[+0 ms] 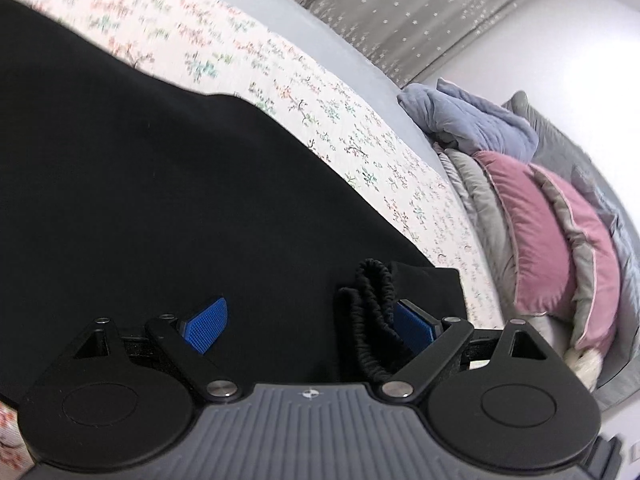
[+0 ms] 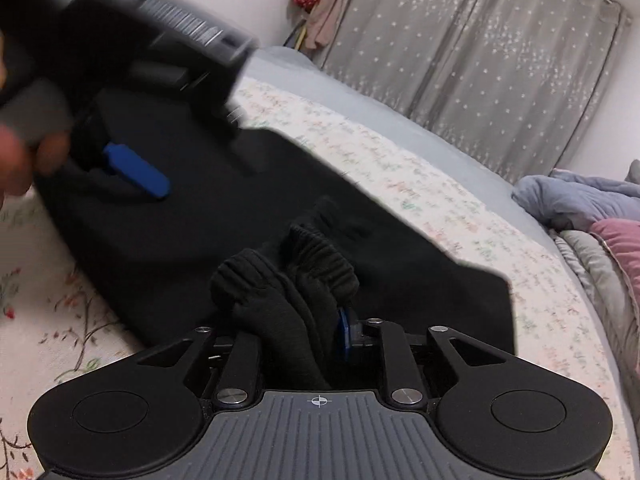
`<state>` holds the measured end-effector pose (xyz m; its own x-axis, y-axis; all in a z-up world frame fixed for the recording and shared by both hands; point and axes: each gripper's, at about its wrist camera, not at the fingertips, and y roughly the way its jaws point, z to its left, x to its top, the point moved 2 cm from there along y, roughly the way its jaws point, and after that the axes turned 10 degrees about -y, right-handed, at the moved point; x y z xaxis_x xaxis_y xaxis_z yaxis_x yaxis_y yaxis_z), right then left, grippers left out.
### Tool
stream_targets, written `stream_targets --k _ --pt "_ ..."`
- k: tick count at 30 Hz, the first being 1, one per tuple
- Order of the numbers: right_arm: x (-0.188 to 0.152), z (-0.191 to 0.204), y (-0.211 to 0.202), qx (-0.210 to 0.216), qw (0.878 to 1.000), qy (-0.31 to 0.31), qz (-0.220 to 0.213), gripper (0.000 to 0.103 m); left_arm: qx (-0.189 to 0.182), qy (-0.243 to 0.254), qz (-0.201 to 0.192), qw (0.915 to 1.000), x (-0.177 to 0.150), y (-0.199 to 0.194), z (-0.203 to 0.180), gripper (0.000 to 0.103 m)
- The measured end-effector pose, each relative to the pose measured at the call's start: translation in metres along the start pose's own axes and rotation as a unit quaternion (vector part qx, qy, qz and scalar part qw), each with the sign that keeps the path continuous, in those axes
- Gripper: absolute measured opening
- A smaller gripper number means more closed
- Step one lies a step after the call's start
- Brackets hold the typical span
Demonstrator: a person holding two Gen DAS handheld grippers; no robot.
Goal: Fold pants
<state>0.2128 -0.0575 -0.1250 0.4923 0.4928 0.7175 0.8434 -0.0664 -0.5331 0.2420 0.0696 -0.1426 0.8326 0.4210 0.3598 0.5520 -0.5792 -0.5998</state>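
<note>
Black pants (image 1: 160,184) lie spread on a floral bedsheet (image 1: 280,92). In the left wrist view my left gripper (image 1: 308,322) has its blue pads wide apart, with black cloth between them and a ribbed elastic hem (image 1: 372,312) against the right pad. In the right wrist view my right gripper (image 2: 304,332) is shut on a bunched ribbed hem (image 2: 288,276) of the pants (image 2: 360,240). The left gripper (image 2: 132,172) shows blurred at the upper left of that view, over the pants, held by a hand.
The bed carries a folded blue blanket (image 1: 472,124) and pink and grey pillows (image 1: 560,240) at the right. A grey starred curtain (image 2: 480,60) hangs behind the bed. Clothes (image 2: 320,4) hang by the wall.
</note>
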Motion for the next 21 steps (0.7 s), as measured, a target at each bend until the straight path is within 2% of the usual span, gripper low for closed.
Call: stream_targets --k 5,12,17,19,21 --pt "-0.002 -0.014 -0.003 0.014 0.999 0.029 -0.002 0.022 -0.013 0.01 0.006 0.9998 0.002 0.001 -0.008 0.094" --pt "-0.003 -0.007 -0.002 -0.001 1.0 0.005 -0.007 0.026 -0.029 0.001 0.012 0.9995 0.0 0.003 -0.005 0.095" --pt "-0.002 0.0 -0.004 -0.021 0.999 -0.026 -0.015 0.029 -0.059 -0.027 0.029 0.9975 -0.003 0.006 -0.005 0.095" --pt "-0.003 0.003 -0.009 -0.038 0.998 -0.05 -0.016 0.036 -0.065 -0.031 0.036 0.9967 -0.004 0.006 -0.005 0.095" --pt "-0.007 0.011 -0.018 -0.061 0.996 -0.069 -0.022 0.057 -0.068 -0.03 0.042 0.9964 -0.006 0.008 -0.007 0.096"
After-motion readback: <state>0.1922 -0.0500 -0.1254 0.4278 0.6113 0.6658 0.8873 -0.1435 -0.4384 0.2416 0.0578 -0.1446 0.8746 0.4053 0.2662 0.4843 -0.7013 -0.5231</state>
